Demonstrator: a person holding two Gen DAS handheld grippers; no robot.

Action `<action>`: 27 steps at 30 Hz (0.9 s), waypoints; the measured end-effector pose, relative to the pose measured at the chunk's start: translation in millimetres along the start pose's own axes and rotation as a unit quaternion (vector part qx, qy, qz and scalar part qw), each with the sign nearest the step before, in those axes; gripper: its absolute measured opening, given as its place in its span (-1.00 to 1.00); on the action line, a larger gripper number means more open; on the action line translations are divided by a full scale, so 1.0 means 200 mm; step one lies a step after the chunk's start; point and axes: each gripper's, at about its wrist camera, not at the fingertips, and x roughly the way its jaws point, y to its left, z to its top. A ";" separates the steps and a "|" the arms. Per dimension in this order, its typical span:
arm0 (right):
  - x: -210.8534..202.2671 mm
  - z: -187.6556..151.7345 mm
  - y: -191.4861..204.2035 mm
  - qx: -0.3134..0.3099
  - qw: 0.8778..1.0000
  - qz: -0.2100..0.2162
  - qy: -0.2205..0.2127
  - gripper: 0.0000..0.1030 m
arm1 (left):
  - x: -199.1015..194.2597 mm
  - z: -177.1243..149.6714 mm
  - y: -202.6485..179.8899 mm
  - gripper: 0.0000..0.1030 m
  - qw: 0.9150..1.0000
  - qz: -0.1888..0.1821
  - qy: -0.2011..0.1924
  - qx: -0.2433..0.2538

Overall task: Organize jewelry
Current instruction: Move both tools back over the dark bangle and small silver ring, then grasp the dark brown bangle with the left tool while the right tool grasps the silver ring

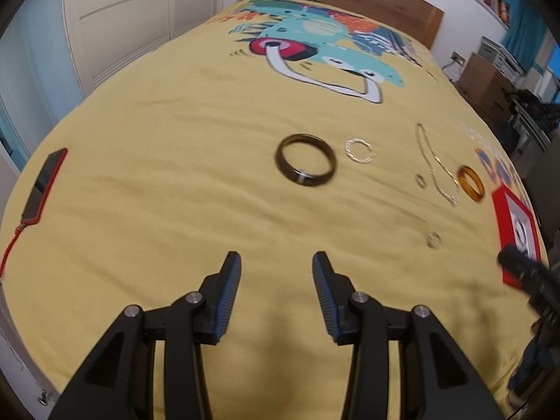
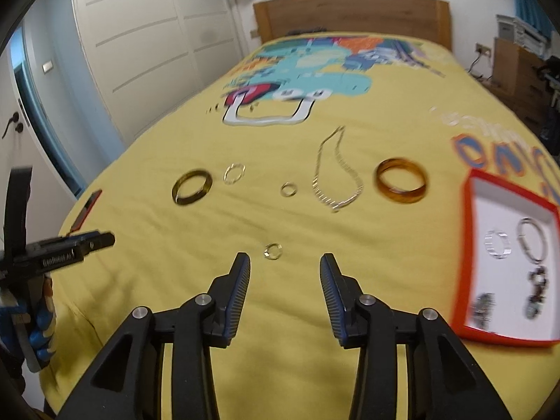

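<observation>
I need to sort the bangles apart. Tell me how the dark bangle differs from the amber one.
The dark bangle is olive-black and opaque; the amber bangle is translucent orange-brown. The dark bangle lies far from the red box, toward the phone; the amber bangle lies just beside the box. Both are broad rings lying on the yellow bedspread.

Two bangles on the bed: one dark [image 2: 192, 187], one amber [image 2: 401, 181]. One thin gold hoop [image 2: 234, 173]. Two small rings, far one [image 2: 288, 189], near one [image 2: 273, 251]. One chain necklace [image 2: 336, 175]. One red box [image 2: 472, 245] holding one clear ring [image 2: 497, 243], one thin bracelet with charms [image 2: 533, 241], one blurred piece [image 2: 483, 309]. One phone [image 1: 44, 185].
</observation>
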 end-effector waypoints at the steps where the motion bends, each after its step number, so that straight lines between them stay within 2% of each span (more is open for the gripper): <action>1: 0.05 0.00 0.01 -0.001 1.000 0.003 0.008 -0.20 | 0.04 0.03 0.02 -0.22 1.000 -0.002 0.002 -0.007; 7: 0.30 0.00 0.03 -0.003 0.999 0.014 0.044 -0.20 | 0.24 0.23 0.05 -0.22 0.999 -0.027 0.005 -0.034; 15: 0.48 0.00 0.01 -0.005 0.998 0.011 0.067 -0.20 | 0.52 0.41 0.03 -0.22 0.999 -0.026 0.018 -0.040; 17: 0.50 0.00 0.02 -0.009 0.998 0.007 0.069 -0.28 | 0.59 0.43 0.02 -0.22 0.999 -0.023 0.027 -0.036; 19: 0.52 0.00 0.01 -0.012 0.998 0.007 0.068 -0.50 | 0.64 0.43 0.01 -0.23 0.999 -0.017 0.032 -0.033; 21: 0.53 0.00 0.00 -0.012 0.998 0.009 0.069 -0.59 | 0.65 0.43 0.00 -0.24 0.999 -0.013 0.030 -0.028; 23: 0.53 0.00 0.01 -0.017 0.997 0.011 0.069 -0.59 | 0.66 0.43 -0.01 -0.35 0.999 -0.009 0.027 -0.026; 25: 0.53 0.00 0.01 -0.021 0.997 0.012 0.067 -0.60 | 0.66 0.43 -0.01 -0.73 0.999 -0.009 0.027 -0.022; 27: 0.51 0.00 0.01 -0.021 0.998 0.012 0.065 -0.60 | 0.64 0.42 -0.02 -0.80 0.999 -0.010 0.027 -0.017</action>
